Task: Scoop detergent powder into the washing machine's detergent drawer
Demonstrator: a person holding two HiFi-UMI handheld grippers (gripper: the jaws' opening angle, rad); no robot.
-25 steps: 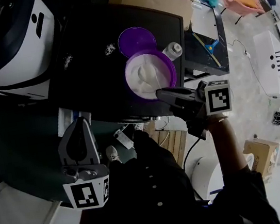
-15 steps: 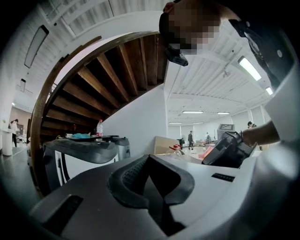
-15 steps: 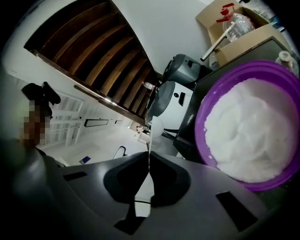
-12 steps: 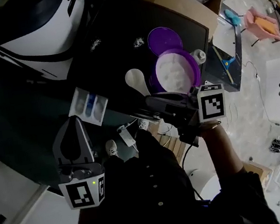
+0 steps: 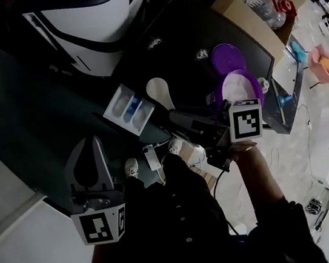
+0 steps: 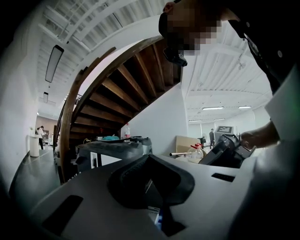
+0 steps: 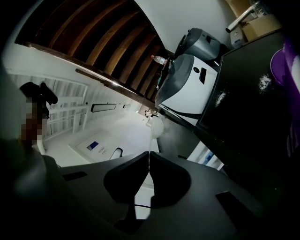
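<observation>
Dark tabletop (image 5: 180,33) — boxy white drawer (image 5: 129,110) | round scoop (image 5: 158,91) (white, smooth)

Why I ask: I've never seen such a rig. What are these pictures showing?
A person holds a two-jaw gripper in each hand. The head view comes from a camera on their head that looks down. Each gripper view looks along that gripper's own jaws. The right gripper is shut on a white scoop, which shows beside the open drawer. The left gripper is shut and empty. On the black table stand a purple tub and its lid.
</observation>
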